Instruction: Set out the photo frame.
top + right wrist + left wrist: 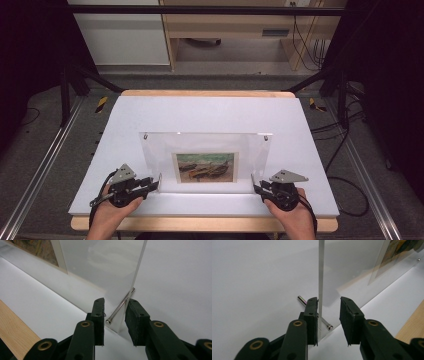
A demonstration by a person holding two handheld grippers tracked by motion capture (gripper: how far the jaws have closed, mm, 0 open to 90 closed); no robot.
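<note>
A clear acrylic picture frame (205,147) stands upright on the white mat (210,112), holding a print of boats (205,167). My left gripper (158,183) is at the frame's lower left corner. In the left gripper view its jaws (328,305) straddle the pane's edge (320,270): the left pad lies against it and the right pad stands clear. A metal standoff pin (302,300) crosses the corner. My right gripper (254,186) is at the lower right corner, its jaws (114,305) apart around a pin (120,306) and the pane (100,265).
The mat lies on a wooden tabletop whose front strip (200,223) shows by my hands. Metal rails (45,160) run along both sides on the floor, with cables (345,175) at the right. A wooden cabinet (225,30) stands beyond the table.
</note>
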